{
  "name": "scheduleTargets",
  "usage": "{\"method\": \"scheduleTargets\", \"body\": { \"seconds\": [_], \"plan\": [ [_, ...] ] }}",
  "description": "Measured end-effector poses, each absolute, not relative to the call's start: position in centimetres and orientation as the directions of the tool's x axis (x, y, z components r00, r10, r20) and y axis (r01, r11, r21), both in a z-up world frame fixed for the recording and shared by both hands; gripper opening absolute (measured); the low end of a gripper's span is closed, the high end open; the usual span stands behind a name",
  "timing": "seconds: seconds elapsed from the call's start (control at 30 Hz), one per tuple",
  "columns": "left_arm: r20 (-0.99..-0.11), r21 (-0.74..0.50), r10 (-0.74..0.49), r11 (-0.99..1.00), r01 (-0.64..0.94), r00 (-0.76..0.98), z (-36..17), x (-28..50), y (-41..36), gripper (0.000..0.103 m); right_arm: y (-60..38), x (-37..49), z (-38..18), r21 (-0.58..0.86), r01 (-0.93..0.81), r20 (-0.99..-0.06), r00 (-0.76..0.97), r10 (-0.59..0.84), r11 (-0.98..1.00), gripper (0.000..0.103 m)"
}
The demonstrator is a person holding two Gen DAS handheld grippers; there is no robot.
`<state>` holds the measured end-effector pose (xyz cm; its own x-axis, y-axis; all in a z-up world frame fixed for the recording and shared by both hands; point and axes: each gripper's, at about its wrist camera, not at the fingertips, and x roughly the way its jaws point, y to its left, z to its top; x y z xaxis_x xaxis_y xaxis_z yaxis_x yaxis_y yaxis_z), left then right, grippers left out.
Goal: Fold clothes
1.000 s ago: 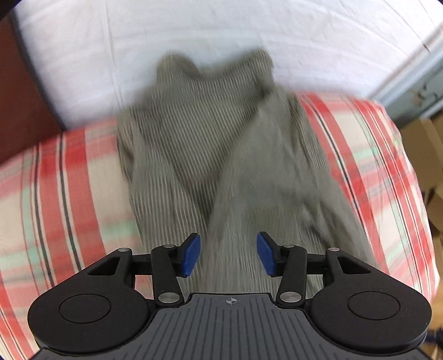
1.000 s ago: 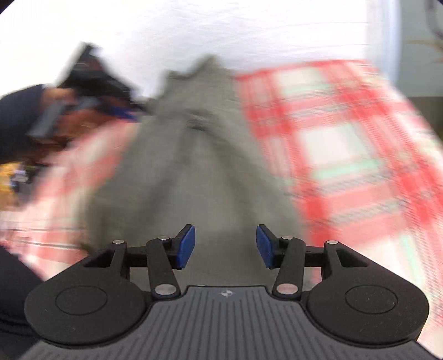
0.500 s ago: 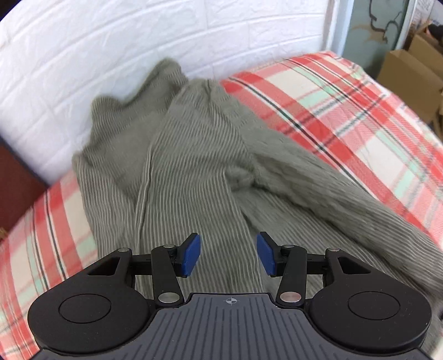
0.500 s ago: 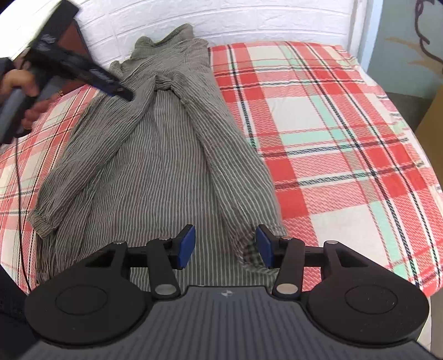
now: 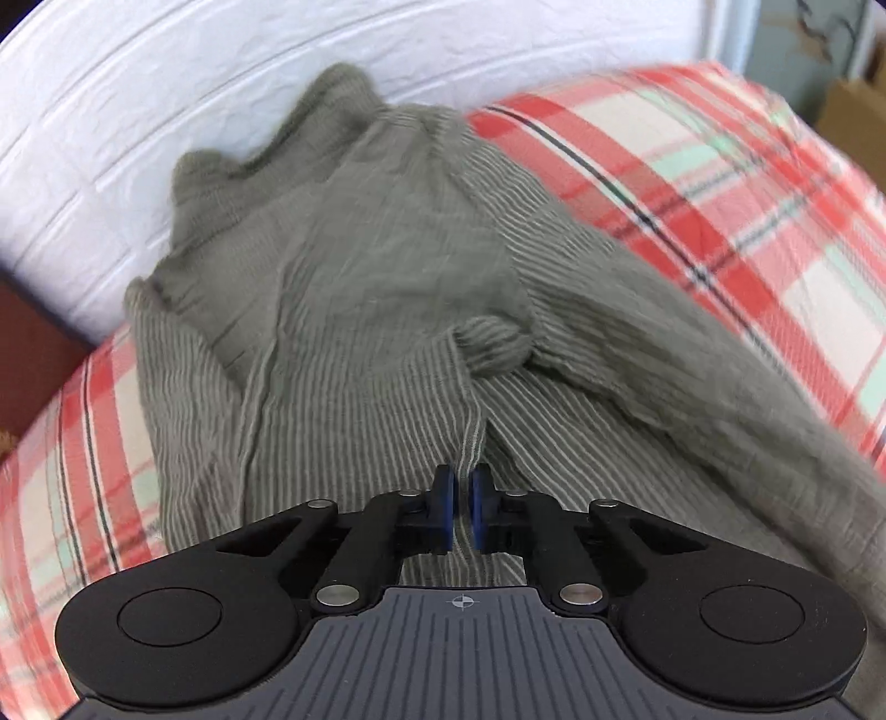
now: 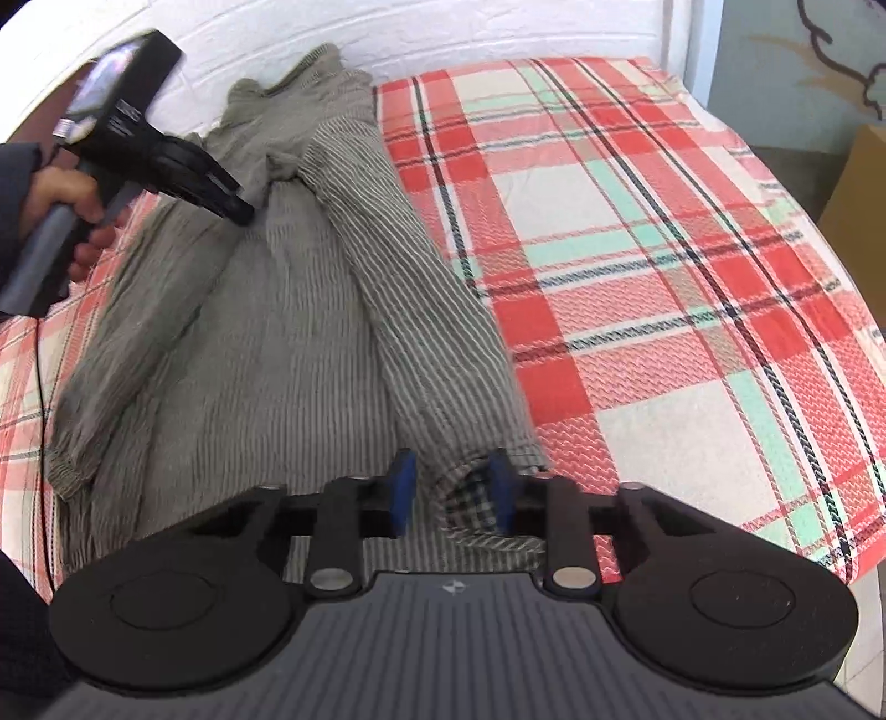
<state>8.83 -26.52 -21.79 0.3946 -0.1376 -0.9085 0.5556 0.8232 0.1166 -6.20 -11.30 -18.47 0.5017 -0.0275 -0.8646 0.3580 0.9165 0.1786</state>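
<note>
Two hand-held grippers on one grey striped shirt point(image 6: 266, 310), spread lengthways over the plaid bed point(image 6: 637, 266). Left hand-held gripper point(image 5: 463, 507) pinched on a mid-body ridge; right hand-held gripper point(image 6: 451, 490) half-open astride the sleeve cuff point(image 6: 482, 498). Best closed fully on that cuff, then lifted level with the left.

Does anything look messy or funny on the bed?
Yes. The grey striped shirt isn't lying flat. Its collar end is bunched up against the white wall, and one sleeve lies folded across its front. A small lump of cloth is scrunched near the middle. Nothing looks torn or spilled on the plaid blanket.
</note>
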Motion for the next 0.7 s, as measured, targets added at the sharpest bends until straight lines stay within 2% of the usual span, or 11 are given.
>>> {"method": "scheduleTargets", "body": {
  "seconds": [0.03, 0.17, 0.3, 0.57, 0.7],
  "plan": [
    [-0.906, 0.106, -0.147, 0.829, 0.548, 0.398, -21.3, 9.0, -26.1, 0.001, -11.4, -6.2, -18.4, 0.184, 0.357, -0.865, 0.502, -0.022, 0.916, 0.011],
    [-0.887, 0.091, -0.172, 0.845, 0.527, 0.428, -19.0, 9.4, -24.0, 0.001, -11.3, -6.7, -16.7, 0.238, 0.323, -0.841, 0.541, 0.028, 0.916, 0.009],
    [-0.871, 0.097, -0.170, 0.860, 0.501, 0.461, -17.2, 10.3, -21.6, 0.001, -10.3, -6.7, -14.1, 0.325, 0.206, -0.802, 0.577, 0.154, 0.923, 0.009],
    [-0.868, 0.150, -0.121, 0.860, 0.488, 0.482, -16.8, 11.0, -18.2, 0.000, -6.7, -4.7, -14.8, 0.392, 0.023, -0.809, 0.484, 0.333, 0.919, 0.009],
    [-0.862, 0.180, -0.089, 0.866, 0.466, 0.499, -17.3, 11.8, -17.6, 0.001, -4.7, -2.9, -17.1, 0.421, -0.035, -0.818, 0.418, 0.396, 0.906, 0.009]
  ]
}}
